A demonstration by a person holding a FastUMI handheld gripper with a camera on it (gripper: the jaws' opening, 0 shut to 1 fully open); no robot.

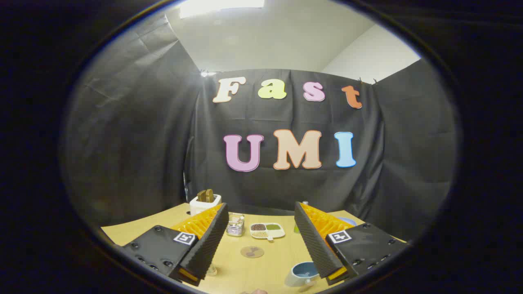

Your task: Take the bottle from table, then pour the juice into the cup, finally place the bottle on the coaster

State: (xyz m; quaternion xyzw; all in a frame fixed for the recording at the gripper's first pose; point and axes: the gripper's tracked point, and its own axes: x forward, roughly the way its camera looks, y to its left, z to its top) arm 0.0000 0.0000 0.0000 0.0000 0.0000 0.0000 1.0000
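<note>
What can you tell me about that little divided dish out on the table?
The dish is small, pale and shallow, looks ceramic or plastic, with a short tab at its near edge. Two wells: dark brown grains in one, greenish in the other. It sits flat on the wooden table, beyond the open tongs, beside a clear box.

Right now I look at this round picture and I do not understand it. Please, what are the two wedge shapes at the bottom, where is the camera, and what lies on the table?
The camera rides on a handheld gripper that a person carries, and it looks forward along its two fingers. Those are the wedges. They stand open and hold nothing. Beyond them is a wooden table. Between the fingers lie a round coaster, a small divided dish and a clear box. A cup sits near the right finger. A white holder stands behind the left finger. A bottle top peeks behind the right finger.
</note>
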